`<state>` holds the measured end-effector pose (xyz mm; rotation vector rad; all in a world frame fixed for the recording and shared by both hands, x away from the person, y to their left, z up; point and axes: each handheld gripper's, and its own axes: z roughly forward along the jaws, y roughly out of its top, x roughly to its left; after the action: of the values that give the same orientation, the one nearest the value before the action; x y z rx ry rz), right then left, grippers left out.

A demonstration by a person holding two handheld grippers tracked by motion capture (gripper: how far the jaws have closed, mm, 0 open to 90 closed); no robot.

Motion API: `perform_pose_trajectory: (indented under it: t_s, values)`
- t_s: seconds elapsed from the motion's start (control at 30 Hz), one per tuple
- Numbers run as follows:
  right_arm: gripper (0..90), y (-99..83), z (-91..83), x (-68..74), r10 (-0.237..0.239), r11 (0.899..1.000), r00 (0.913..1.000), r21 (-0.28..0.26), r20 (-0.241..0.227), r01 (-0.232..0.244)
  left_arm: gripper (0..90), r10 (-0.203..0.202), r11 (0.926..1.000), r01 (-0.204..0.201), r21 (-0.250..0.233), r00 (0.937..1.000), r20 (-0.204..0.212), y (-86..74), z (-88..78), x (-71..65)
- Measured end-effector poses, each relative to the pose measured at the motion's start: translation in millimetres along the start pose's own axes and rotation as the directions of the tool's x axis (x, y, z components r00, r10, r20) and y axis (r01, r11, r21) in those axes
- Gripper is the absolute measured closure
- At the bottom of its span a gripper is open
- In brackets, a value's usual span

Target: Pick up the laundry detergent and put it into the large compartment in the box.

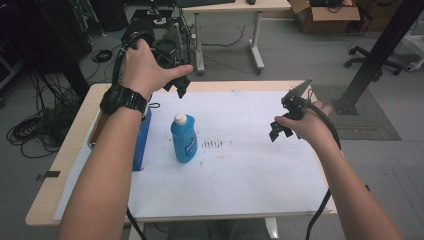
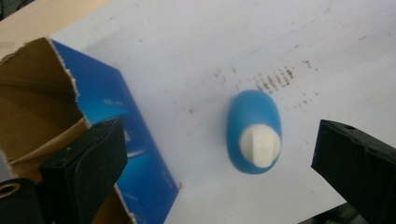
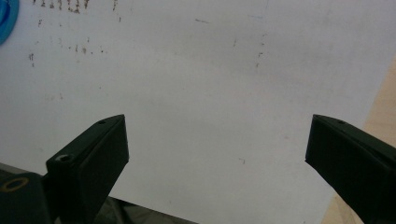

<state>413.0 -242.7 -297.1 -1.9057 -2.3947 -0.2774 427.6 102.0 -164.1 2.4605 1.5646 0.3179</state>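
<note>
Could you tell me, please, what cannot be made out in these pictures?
- Label text on the upright blue plastic bottle with white cap: too small in the high view, hidden from above in the left gripper view.
- Inside of the torn blue cardboard box: the left forearm covers it in the high view; cut off by the edge in the left gripper view.
- Left gripper: its jaws are partly hidden by the hand.

Our left claw [image 2: 219,158] hangs with jaws spread wide above a blue bottle [image 2: 253,126] with a white cap [image 2: 260,145], standing on the white worktop [image 2: 196,46] just beside an open blue cardboard box [image 2: 112,121].
</note>
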Motion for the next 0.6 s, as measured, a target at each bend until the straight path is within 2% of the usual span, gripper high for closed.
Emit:
perform_pose_trajectory:
  t_s: [0.4,0.6]
  values:
    - [6.1,-1.6,3.3,-0.6,0.001,1.000,1.0000,-0.002,-0.010,-0.001,3.7,0.039,0.9989,-0.039,0.028,0.9992,0.003,-2.5,18.2,-23.1]
    - [6.1,-2.9,6.9,-1.5,0.002,1.000,0.9999,0.002,-0.011,-0.002,3.6,0.043,0.9969,-0.043,0.066,0.9990,-0.005,-5.6,31.7,-29.5]
